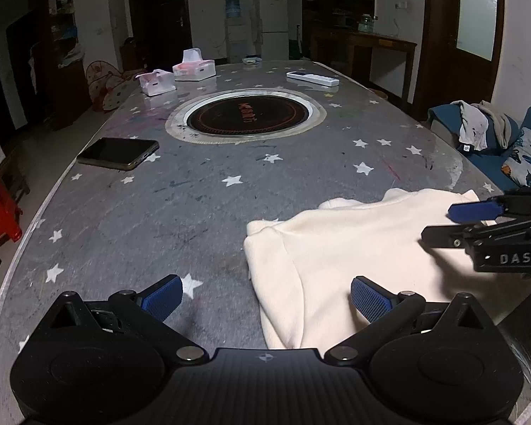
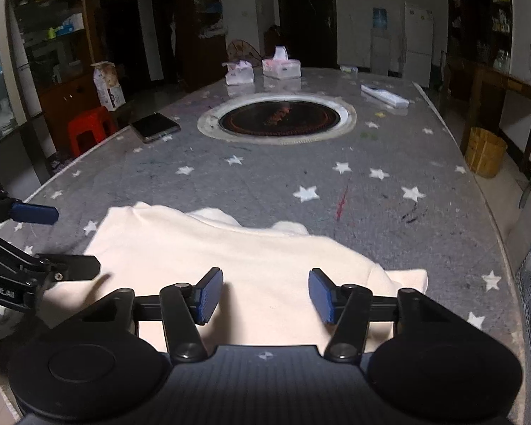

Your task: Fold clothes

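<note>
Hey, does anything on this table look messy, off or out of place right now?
Mostly the table surface: pen-like scribbles, including a red streak and black marks. The cream garment lies rumpled, its far edge bunched.

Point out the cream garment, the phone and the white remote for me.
cream garment [image 2: 230, 258], right wrist view, middle of the fabric.
phone [image 1: 118, 153], left wrist view, centre of the dark screen.
white remote [image 1: 312, 78], left wrist view, middle of its body.

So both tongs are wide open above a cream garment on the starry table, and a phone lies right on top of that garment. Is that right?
Not quite. The phone lies on the bare table, well apart from the cream garment, as the left wrist view shows. Both tongs, left and right, are open.
</note>
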Action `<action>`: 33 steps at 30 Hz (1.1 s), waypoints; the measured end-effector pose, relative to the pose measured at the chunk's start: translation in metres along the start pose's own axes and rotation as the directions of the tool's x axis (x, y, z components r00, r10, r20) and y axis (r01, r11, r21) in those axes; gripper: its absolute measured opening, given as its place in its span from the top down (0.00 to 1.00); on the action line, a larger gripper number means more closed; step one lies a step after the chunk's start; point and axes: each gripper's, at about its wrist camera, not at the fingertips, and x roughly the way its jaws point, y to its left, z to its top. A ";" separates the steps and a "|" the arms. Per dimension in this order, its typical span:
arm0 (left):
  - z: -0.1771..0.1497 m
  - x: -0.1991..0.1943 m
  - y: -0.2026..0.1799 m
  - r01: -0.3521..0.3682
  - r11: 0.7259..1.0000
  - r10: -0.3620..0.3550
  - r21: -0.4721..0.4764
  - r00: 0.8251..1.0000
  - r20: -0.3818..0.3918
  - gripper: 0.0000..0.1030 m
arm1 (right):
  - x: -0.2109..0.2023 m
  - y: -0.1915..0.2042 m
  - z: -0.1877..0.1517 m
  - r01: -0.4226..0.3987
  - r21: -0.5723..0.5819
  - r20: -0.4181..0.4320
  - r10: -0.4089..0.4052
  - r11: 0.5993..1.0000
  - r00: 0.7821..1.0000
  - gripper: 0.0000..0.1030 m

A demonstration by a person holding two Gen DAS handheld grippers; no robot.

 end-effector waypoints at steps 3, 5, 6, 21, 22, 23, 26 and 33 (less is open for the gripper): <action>0.003 0.004 -0.001 0.005 1.000 -0.005 0.005 1.000 -0.002 0.01 | 0.007 -0.004 -0.001 0.001 0.012 -0.012 -0.001 1.000 1.000 0.50; 0.005 0.007 -0.001 0.011 1.000 -0.011 0.008 1.000 -0.002 0.05 | 0.008 -0.008 -0.001 -0.002 0.024 -0.011 0.002 1.000 1.000 0.50; 0.006 0.007 0.000 0.015 1.000 -0.015 0.008 1.000 0.002 0.06 | 0.008 -0.008 -0.001 -0.001 0.026 -0.012 0.001 1.000 1.000 0.52; 0.033 0.040 -0.010 0.100 0.994 -0.100 0.042 0.995 0.007 0.40 | 0.009 -0.027 0.012 0.014 0.081 0.029 -0.016 0.997 0.999 0.55; 0.034 0.042 -0.011 0.103 0.994 -0.103 0.044 0.995 0.004 0.41 | 0.011 -0.026 0.014 0.008 0.081 0.031 -0.010 0.997 0.999 0.56; 0.034 0.045 -0.011 0.105 0.993 -0.105 0.045 0.994 0.003 0.42 | 0.012 -0.026 0.015 0.002 0.081 0.033 -0.005 0.997 0.999 0.56; 0.037 0.051 -0.013 0.110 0.993 -0.110 0.049 0.994 -0.001 0.45 | 0.019 -0.021 0.019 -0.013 0.069 0.031 0.011 0.998 0.999 0.58; 0.037 0.063 -0.014 0.105 0.993 -0.104 0.058 0.994 -0.022 0.48 | 0.033 -0.018 0.020 0.004 0.035 0.008 -0.004 0.999 1.000 0.59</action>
